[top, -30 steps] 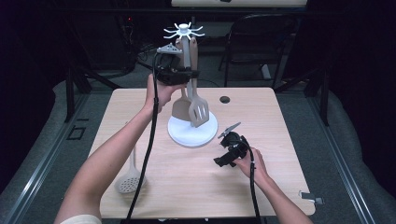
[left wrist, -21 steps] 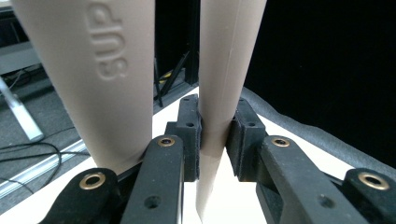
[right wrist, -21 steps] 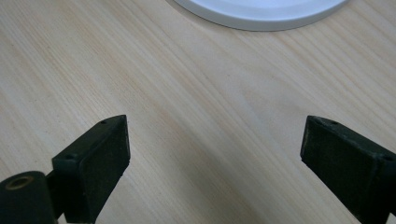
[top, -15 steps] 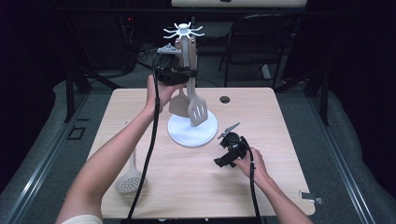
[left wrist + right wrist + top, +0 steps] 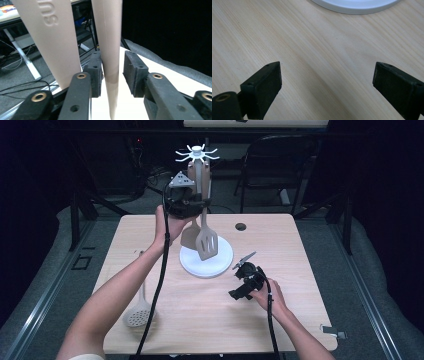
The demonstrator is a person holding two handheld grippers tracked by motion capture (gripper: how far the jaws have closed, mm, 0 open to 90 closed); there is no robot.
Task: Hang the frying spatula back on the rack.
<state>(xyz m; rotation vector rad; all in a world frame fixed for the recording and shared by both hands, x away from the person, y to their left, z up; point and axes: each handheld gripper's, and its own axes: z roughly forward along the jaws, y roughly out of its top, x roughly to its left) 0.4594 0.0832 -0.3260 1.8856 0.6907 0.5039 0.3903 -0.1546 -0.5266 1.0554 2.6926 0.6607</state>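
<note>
A white utensil rack stands on a round base [image 5: 220, 262], with a ring of hooks [image 5: 196, 154] at its top. Two beige utensils hang from it: a slotted turner [image 5: 207, 242] and a plain spatula [image 5: 189, 236]. My left gripper [image 5: 192, 202] is raised at their handles. In the left gripper view its jaws [image 5: 112, 72] straddle the narrow handle [image 5: 110, 45]. They have just been opening: one pad touches, the other stands off with a gap. The wider handle [image 5: 50, 37] hangs beside it. My right gripper [image 5: 240, 270] rests open on the table, its jaws [image 5: 327, 77] empty.
A white skimmer [image 5: 137, 312] lies on the wooden table [image 5: 300, 270] near the left front, beside the left gripper's cable. A black grommet hole [image 5: 241, 226] sits behind the rack. A dark chair [image 5: 280, 165] stands beyond the table. A small clip [image 5: 332, 331] lies at the right front edge.
The left gripper has sunk slightly along the hanging handles. The right hand and its gripper have kept still.
</note>
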